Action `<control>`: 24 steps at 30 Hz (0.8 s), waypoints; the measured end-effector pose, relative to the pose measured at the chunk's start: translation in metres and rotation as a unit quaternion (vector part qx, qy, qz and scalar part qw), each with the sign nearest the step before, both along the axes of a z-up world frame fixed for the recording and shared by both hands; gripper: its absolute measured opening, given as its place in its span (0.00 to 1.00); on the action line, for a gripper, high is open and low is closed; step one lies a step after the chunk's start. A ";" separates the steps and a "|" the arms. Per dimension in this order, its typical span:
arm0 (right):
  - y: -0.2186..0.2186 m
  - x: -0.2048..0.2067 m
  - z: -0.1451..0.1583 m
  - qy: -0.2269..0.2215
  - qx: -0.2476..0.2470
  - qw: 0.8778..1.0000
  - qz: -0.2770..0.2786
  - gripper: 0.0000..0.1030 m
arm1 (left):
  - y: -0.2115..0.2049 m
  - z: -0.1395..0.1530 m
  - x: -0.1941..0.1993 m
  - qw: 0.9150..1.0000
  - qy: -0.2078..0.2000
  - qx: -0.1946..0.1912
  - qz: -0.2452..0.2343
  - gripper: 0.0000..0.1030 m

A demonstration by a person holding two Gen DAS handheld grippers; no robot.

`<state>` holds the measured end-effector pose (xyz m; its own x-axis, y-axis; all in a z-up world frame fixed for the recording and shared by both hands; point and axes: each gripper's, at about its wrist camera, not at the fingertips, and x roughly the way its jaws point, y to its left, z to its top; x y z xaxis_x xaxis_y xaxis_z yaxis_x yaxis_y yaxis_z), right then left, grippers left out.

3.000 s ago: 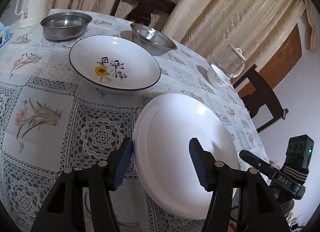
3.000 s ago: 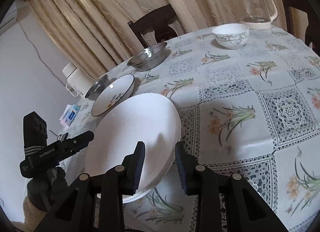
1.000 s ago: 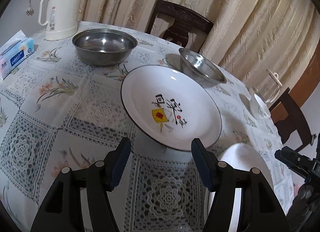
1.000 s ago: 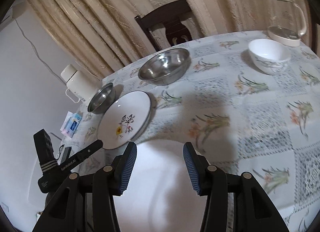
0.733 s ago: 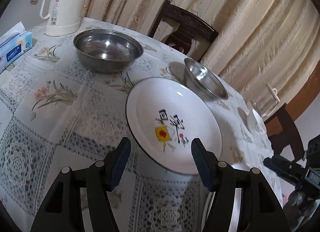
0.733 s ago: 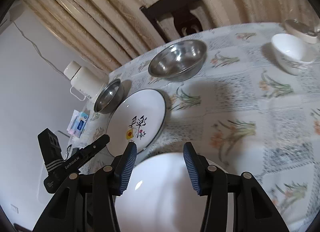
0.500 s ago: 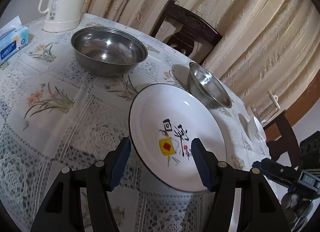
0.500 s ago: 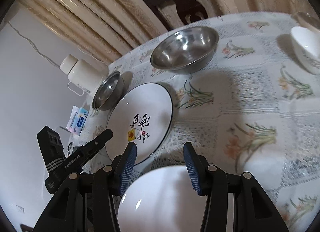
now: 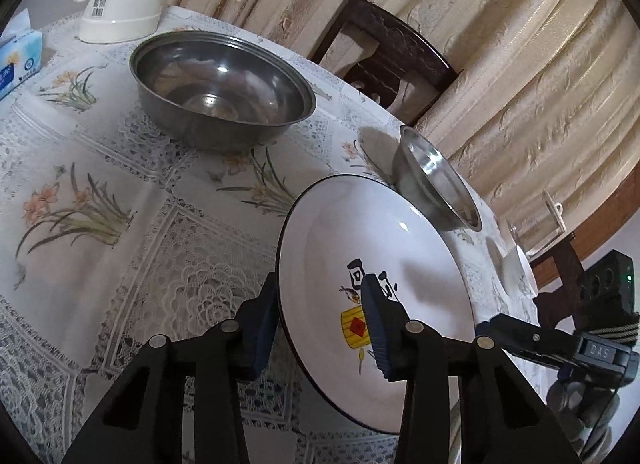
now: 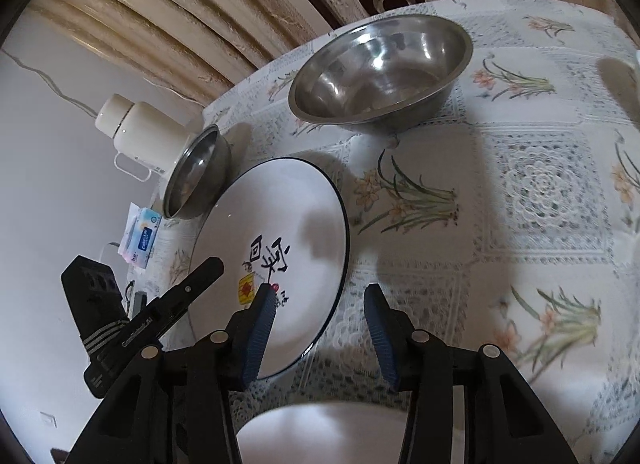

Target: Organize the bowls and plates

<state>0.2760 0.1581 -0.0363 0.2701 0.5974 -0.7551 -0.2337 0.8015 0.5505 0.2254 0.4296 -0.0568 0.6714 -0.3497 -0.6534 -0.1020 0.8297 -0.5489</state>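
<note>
Left tool (image 9: 320,316), spread, straddles the near rim of the printed plate (image 9: 400,248) lying on the worktop (image 9: 120,184); judged best to seat the rim deep, then pinch squarely before lifting; right tool (image 10: 320,328) spread, empty.

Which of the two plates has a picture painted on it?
The dark-rimmed plate, which the left gripper straddles at its rim, carries black characters and a yellow-red emblem. The other plate, at the bottom of the right view, is plain white.
</note>
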 end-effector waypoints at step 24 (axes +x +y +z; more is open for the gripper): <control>0.026 0.012 -0.013 -0.026 -0.051 0.997 0.049 0.28 | -0.006 0.002 0.004 1.000 -0.017 0.025 -0.009 0.39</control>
<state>0.2881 0.1843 -0.0490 0.2550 0.5433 -0.7998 -0.3393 0.8249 0.4522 0.2290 0.4231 -0.0551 0.6877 -0.3287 -0.6473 -0.0695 0.8577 -0.5095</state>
